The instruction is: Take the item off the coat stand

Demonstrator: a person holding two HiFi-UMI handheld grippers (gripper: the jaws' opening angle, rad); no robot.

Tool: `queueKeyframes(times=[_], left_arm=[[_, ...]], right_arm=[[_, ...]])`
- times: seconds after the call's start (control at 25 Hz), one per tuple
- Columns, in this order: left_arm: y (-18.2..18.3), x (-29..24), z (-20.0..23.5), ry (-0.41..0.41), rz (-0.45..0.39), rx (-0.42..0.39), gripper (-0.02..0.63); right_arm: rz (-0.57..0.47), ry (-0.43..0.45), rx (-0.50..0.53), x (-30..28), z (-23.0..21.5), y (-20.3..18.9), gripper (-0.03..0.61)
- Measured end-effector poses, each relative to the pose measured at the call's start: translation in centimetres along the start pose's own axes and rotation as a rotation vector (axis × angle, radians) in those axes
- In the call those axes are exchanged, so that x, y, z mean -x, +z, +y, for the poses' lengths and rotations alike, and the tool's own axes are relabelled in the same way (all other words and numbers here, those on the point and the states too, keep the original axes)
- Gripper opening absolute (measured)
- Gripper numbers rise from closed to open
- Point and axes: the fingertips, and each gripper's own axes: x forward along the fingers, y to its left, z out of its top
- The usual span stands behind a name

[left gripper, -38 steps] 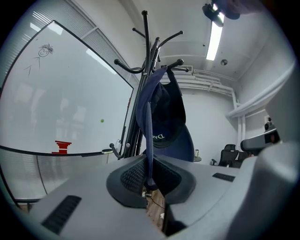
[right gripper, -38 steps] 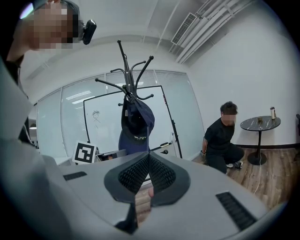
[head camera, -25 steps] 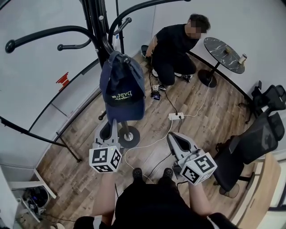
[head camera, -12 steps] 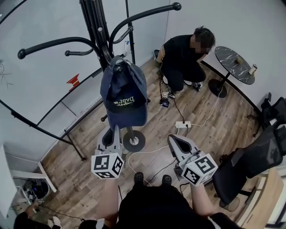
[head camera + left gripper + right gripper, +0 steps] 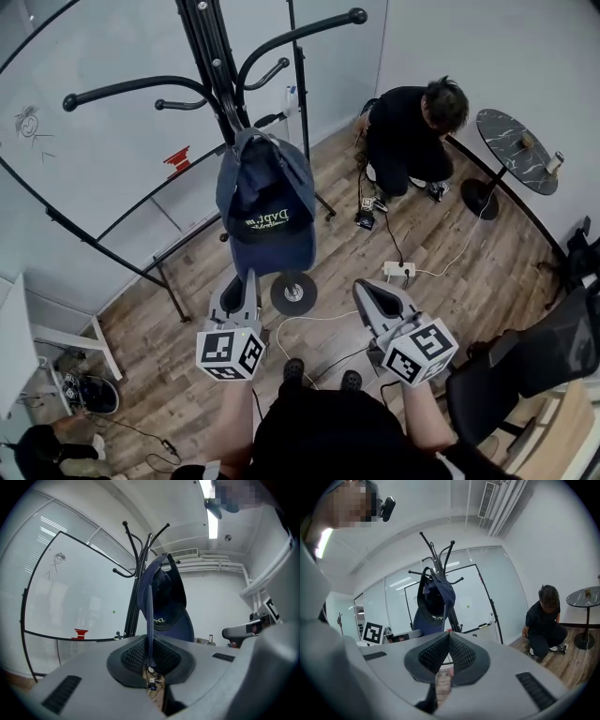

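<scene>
A navy cap [image 5: 265, 211] hangs from a hook of the black coat stand [image 5: 214, 56], brim down. My left gripper [image 5: 251, 277] reaches up to the brim's lower edge. In the left gripper view the cap [image 5: 166, 597] drops edge-on between the pads, with the left gripper [image 5: 149, 645] shut on it. My right gripper [image 5: 362, 287] is held to the right of the cap, apart from it, and its jaws are together with nothing in them. In the right gripper view the cap [image 5: 436, 597] and stand [image 5: 437, 550] rise beyond the closed right gripper [image 5: 449, 637].
The stand's round base [image 5: 293, 292] sits on the wood floor among cables and a power strip [image 5: 400, 269]. A person [image 5: 412, 131] crouches at the back right beside a small round table [image 5: 516, 141]. An office chair [image 5: 553, 356] is at the right. A glass wall stands behind the stand.
The left gripper has risen a little, still holding the cap's brim. The head view has swung, so the stand and person now sit further right in it. The right gripper has barely shifted.
</scene>
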Motion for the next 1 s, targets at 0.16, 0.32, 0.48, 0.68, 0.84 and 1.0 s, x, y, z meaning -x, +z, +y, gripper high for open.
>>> queueKeyframes(times=[0.16, 0.32, 0.48, 0.68, 0.84, 1.0], left_arm=[[-0.4, 1.3, -1.2, 0.030, 0.002, 0.009, 0.031], [-1.0, 2.5, -2.4, 0.067, -0.004, 0.034, 0.031], [-1.4, 3.9, -3.7, 0.109, -0.008, 0.044, 0.031], [-3.0, 5.2, -5.4, 0.145, 0.002, 0.059, 0.031], [-4.7, 6.2, -6.9, 0.157, 0.028, 0.081, 0.031], [-5.7, 6.7, -7.8, 0.160, 0.053, 0.085, 0.031]], right_arm=[[0.007, 0.051, 0.010, 0.5, 0.0, 0.0, 0.030], [0.014, 0.096, 0.031, 1.3, -0.2, 0.2, 0.031], [0.029, 0.129, 0.051, 2.5, -0.6, 0.4, 0.031], [0.032, 0.159, 0.082, 3.6, -0.9, 0.7, 0.031], [0.045, 0.185, 0.108, 4.5, -0.5, 0.3, 0.030], [0.043, 0.189, 0.105, 4.8, -0.6, 0.1, 0.031]])
